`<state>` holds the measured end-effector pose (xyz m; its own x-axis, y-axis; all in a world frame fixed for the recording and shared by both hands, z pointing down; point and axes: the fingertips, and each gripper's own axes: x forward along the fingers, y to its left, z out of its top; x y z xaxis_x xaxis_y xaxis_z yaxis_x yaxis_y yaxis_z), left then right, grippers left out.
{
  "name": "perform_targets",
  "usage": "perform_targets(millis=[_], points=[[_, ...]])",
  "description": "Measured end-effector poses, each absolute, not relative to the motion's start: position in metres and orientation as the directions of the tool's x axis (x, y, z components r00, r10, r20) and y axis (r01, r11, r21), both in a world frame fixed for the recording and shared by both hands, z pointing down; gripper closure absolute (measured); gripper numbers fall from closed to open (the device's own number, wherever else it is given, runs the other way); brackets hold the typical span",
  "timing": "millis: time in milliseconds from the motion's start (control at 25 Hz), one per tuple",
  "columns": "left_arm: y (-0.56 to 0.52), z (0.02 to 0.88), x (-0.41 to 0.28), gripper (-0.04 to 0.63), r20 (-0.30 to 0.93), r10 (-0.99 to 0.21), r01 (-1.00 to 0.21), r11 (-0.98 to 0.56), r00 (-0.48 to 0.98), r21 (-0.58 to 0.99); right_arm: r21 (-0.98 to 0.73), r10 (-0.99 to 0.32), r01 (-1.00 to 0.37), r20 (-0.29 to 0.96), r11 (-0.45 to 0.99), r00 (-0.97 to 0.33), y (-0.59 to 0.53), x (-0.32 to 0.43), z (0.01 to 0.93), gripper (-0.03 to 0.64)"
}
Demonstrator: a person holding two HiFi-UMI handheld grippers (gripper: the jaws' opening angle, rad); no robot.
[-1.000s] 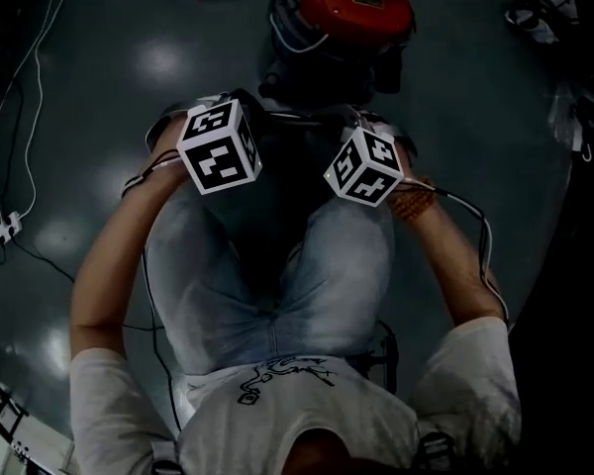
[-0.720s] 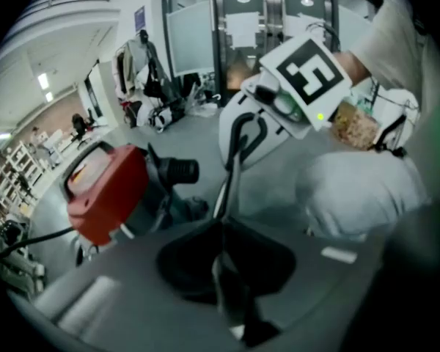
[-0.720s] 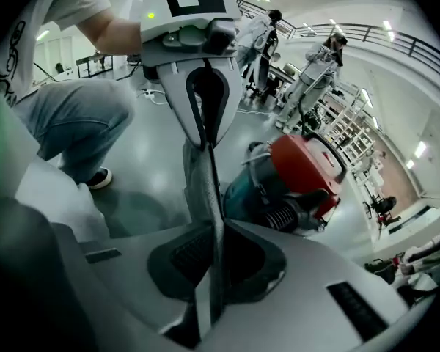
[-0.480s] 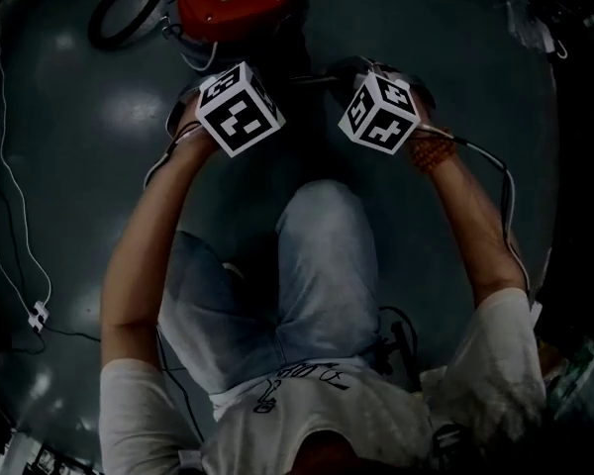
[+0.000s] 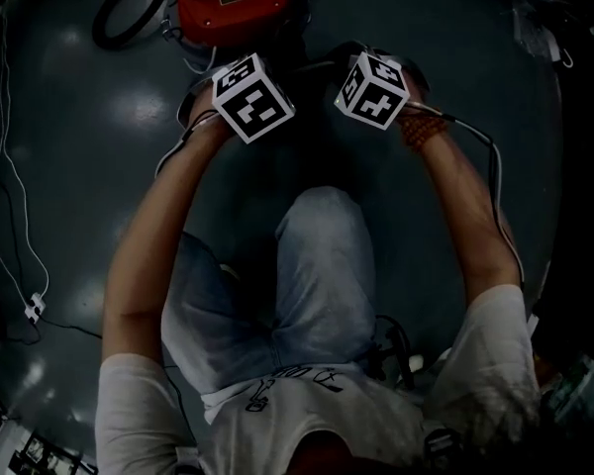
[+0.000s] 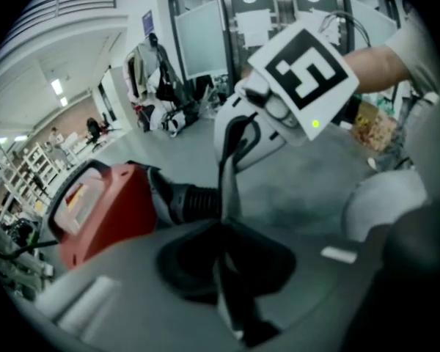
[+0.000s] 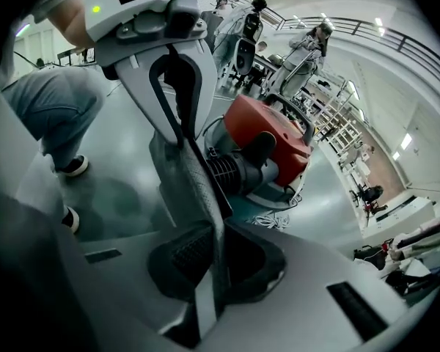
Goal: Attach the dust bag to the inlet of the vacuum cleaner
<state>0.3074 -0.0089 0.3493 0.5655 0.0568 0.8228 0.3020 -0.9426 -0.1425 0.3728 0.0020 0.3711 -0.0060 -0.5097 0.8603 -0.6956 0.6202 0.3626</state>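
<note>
The red vacuum cleaner (image 5: 233,3) stands on the dark floor just ahead of both hands. Its black ribbed inlet (image 7: 235,171) faces the grippers and also shows in the left gripper view as the inlet (image 6: 194,200). A grey fabric dust bag (image 7: 183,174) hangs stretched between the two grippers as a thin folded edge. My left gripper (image 6: 224,233) is shut on one side of the bag (image 6: 227,189). The right gripper (image 7: 213,248) is shut on the other side. In the head view, the left gripper (image 5: 252,97) and right gripper (image 5: 373,89) sit close together below the vacuum.
A black hose loop (image 5: 119,13) lies left of the vacuum. A white cable with a plug (image 5: 35,305) runs along the floor at the left. The person's leg (image 5: 317,265) and shoe (image 7: 77,166) stand right behind the grippers. Clutter lies at the far right (image 5: 540,23).
Both grippers have moved forward to just short of the vacuum, still gripping the bag. The person has stepped, and the vacuum now sits more to the left in the head view.
</note>
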Motion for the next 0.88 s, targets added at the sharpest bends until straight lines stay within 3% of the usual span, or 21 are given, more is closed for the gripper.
perform_targets(millis=[520,880], points=[[-0.034,0.330,0.306,0.561,0.807,-0.023,0.295,-0.924,0.590,-0.242,0.363,-0.531,-0.713,0.847,0.600,-0.016,-0.011,0.363,0.371,0.594],[-0.047,0.338,0.308,0.560,0.798,-0.011,0.289,-0.929,0.602,-0.231,0.412,-0.557,-0.694,0.830,0.590,0.019,-0.022,0.367,0.365,0.594]])
